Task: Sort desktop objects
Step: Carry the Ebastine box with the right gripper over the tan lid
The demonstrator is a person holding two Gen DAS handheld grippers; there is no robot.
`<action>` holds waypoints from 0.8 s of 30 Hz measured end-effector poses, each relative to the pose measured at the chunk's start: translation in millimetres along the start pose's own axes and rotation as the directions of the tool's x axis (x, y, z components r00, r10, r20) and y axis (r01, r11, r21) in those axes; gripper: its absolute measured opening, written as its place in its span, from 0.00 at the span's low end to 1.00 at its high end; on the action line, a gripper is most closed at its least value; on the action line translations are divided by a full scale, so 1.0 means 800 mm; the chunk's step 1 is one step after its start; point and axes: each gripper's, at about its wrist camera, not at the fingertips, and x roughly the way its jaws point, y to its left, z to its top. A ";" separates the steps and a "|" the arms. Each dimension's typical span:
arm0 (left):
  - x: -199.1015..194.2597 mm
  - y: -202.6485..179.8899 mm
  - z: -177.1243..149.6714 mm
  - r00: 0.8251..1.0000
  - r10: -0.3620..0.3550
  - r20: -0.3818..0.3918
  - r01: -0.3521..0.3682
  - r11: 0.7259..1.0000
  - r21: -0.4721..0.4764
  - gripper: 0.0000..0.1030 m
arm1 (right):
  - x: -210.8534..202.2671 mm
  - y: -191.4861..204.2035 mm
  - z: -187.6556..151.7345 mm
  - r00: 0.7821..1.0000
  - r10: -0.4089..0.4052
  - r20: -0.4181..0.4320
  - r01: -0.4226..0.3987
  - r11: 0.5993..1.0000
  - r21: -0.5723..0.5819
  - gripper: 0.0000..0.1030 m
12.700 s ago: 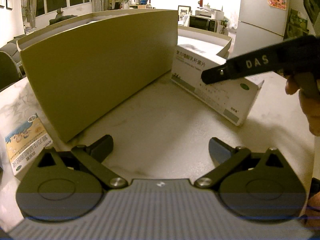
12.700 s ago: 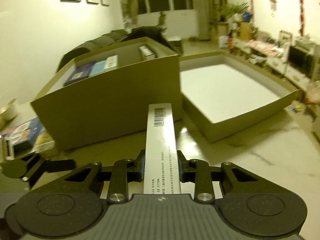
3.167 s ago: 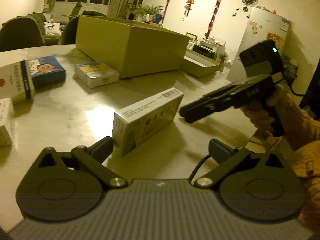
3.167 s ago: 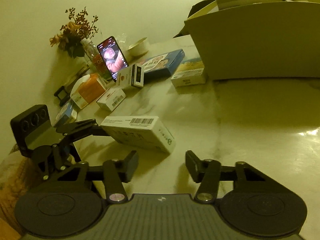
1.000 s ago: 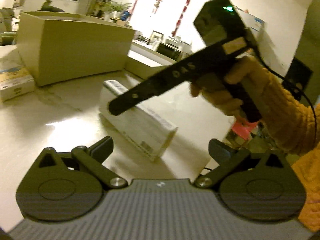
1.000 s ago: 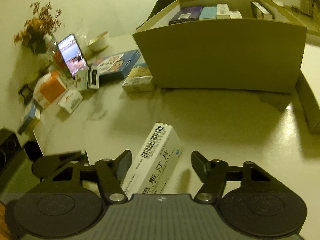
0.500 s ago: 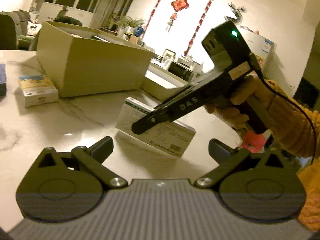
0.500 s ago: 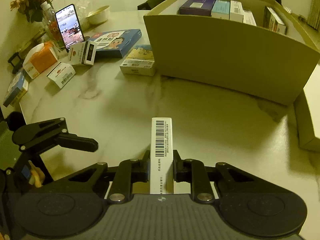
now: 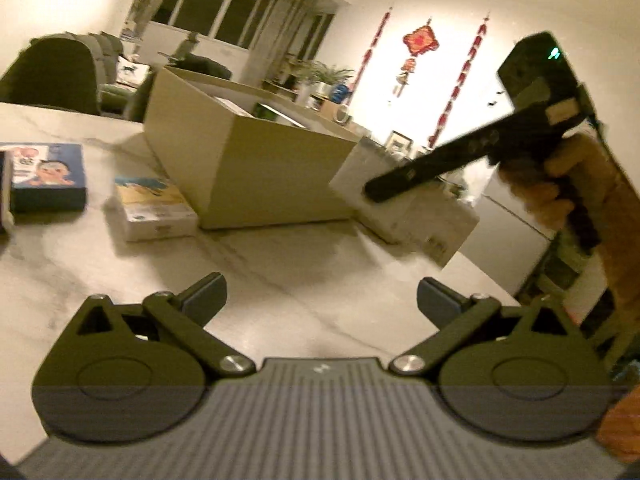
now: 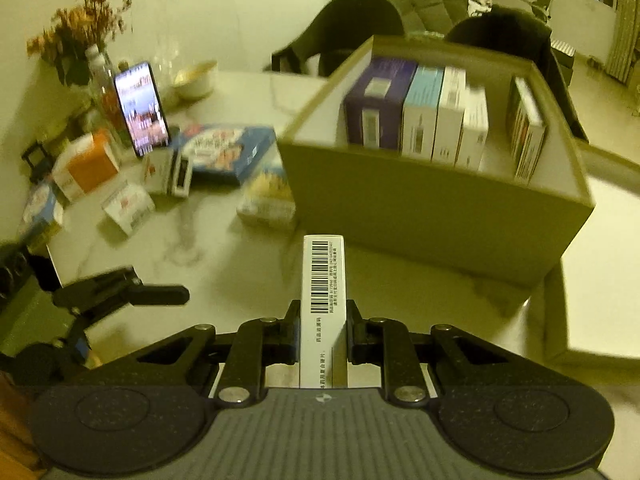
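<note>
My right gripper [image 10: 323,324] is shut on a white medicine box [image 10: 323,280] with a barcode on its narrow edge, held in the air in front of the cardboard box [image 10: 436,216]. That box holds several medicine boxes [image 10: 424,120] standing upright. In the left wrist view the right gripper [image 9: 376,192] carries the white box [image 9: 416,216] above the table beside the cardboard box [image 9: 256,176]. My left gripper [image 9: 320,300] is open and empty low over the table; it also shows in the right wrist view [image 10: 176,294].
Loose boxes lie on the marble table: a blue one [image 10: 228,152], a yellow-blue one [image 10: 268,200], small white ones [image 10: 128,204] and an orange one [image 10: 86,164]. A phone [image 10: 140,108], a bowl [image 10: 196,78] and dried flowers [image 10: 80,40] stand behind. The box lid [image 10: 596,300] lies at right.
My right gripper closed on the white box and has lifted it off the table toward the cardboard box. My left gripper stays open and has swung left.
</note>
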 end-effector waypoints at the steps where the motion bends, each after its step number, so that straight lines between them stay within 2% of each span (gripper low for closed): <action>1: 0.000 0.001 0.001 1.000 0.011 0.004 -0.011 1.000 0.003 1.00 | -0.006 -0.002 0.007 1.000 0.002 0.011 -0.002 1.000 0.004 0.22; 6: 0.006 0.006 0.006 0.999 0.039 0.014 -0.038 0.999 -0.003 1.00 | -0.029 -0.011 0.038 0.998 -0.015 0.066 0.015 1.000 0.005 0.22; 14: 0.014 0.013 0.006 0.999 0.031 0.006 -0.031 0.999 -0.016 1.00 | -0.048 -0.030 0.092 0.987 -0.065 0.147 0.064 0.998 0.008 0.22; 20: 0.023 0.020 0.006 1.000 0.025 0.002 -0.025 0.999 -0.036 1.00 | -0.036 -0.060 0.142 0.973 -0.152 0.173 0.148 0.988 0.037 0.22; 24: 0.025 0.025 0.010 1.000 0.017 0.007 -0.017 0.999 -0.043 1.00 | -0.008 -0.085 0.169 0.968 -0.200 0.152 0.193 0.979 0.064 0.22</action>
